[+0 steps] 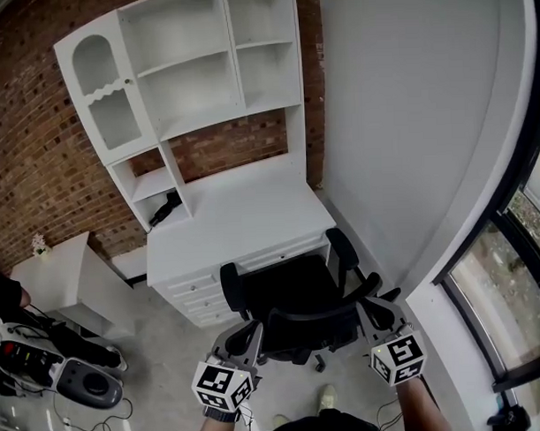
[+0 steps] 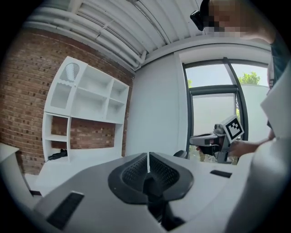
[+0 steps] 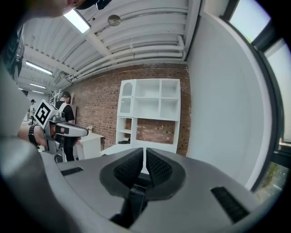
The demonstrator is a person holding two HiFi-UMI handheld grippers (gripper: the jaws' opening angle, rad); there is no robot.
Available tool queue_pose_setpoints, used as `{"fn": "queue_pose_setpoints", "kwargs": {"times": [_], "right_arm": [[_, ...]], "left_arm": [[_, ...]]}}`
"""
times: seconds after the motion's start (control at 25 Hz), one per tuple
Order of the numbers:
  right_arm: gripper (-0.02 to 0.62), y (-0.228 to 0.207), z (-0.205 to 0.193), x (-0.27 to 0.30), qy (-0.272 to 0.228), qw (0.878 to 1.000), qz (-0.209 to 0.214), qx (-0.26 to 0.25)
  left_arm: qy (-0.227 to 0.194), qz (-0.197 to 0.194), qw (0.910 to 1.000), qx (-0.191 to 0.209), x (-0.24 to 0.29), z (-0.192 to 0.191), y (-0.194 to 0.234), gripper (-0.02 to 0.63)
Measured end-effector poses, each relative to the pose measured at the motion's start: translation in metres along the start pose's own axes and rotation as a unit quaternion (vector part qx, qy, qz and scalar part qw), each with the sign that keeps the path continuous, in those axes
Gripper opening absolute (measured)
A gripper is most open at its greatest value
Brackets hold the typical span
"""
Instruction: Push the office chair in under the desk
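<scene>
The black office chair (image 1: 299, 293) stands in front of the white desk (image 1: 243, 215), its seat at the desk's front edge and its backrest (image 1: 314, 328) toward me. My left gripper (image 1: 245, 336) sits at the backrest's left end, and my right gripper (image 1: 372, 311) sits at its right end by the armrest. Whether either touches the chair I cannot tell. In the left gripper view the left gripper (image 2: 148, 157) is shut with nothing between its pads. The right gripper (image 3: 144, 152) is likewise shut and empty in the right gripper view.
A white hutch (image 1: 194, 71) rises from the desk against the brick wall. A white wall (image 1: 408, 117) and a window (image 1: 511, 272) close off the right side. At the left stand a small white side table (image 1: 64, 275) and a grey device with cables (image 1: 86, 380) on the floor.
</scene>
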State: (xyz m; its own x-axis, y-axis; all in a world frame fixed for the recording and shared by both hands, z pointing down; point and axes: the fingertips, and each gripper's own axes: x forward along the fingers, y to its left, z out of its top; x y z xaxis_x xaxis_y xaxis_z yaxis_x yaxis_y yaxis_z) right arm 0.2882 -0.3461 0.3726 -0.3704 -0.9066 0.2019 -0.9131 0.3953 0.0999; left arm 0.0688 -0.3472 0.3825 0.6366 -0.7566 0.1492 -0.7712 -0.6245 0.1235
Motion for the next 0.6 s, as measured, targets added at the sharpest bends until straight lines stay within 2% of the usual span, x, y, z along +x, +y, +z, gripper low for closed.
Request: {"fn": "queue_pose_setpoints", "kwargs": {"times": [0.32, 0.6], "right_arm": [[0.006, 0.015, 0.027, -0.001, -0.024, 0.999, 0.021, 0.009], [0.005, 0.020, 0.046, 0.003, -0.039, 0.999, 0.016, -0.001]], "left_arm": [[-0.025, 0.028, 0.9993, 0.006, -0.016, 0.030, -0.002, 0.006], [-0.030, 0.053, 0.9981, 0.013, -0.026, 0.038, 0.009, 0.006]]}}
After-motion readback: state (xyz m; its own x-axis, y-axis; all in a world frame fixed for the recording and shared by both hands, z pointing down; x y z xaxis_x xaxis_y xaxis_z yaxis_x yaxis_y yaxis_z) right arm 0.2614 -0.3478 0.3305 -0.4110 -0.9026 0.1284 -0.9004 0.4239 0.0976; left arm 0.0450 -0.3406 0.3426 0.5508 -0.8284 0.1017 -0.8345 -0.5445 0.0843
